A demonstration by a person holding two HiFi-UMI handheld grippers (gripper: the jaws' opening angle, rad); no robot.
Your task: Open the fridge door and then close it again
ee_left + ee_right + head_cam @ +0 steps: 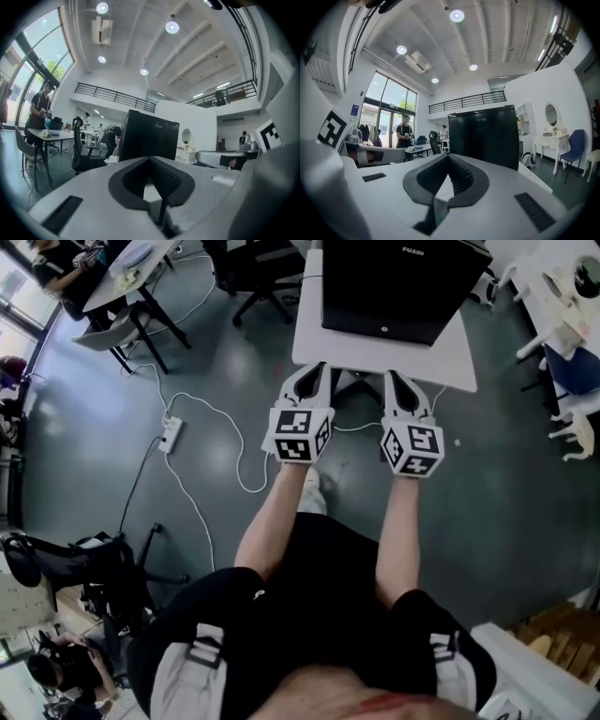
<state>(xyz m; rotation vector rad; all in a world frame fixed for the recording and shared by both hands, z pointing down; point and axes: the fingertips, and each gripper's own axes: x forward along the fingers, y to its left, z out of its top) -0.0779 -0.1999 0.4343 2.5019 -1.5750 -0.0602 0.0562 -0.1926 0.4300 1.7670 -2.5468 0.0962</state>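
I have the left gripper and right gripper just short of the black fridge on its white table. Both pairs of jaws are together and empty. The door looks shut, so both steps, opening and closing, are yet to do.

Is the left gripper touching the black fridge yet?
Apart. The head view shows a strip of white table between the left gripper and the fridge. In the left gripper view the fridge also stands well ahead of it.

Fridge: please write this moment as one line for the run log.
fridge: door closed, on white table | left tongs: shut, empty | right tongs: shut, empty | contact with fridge: none
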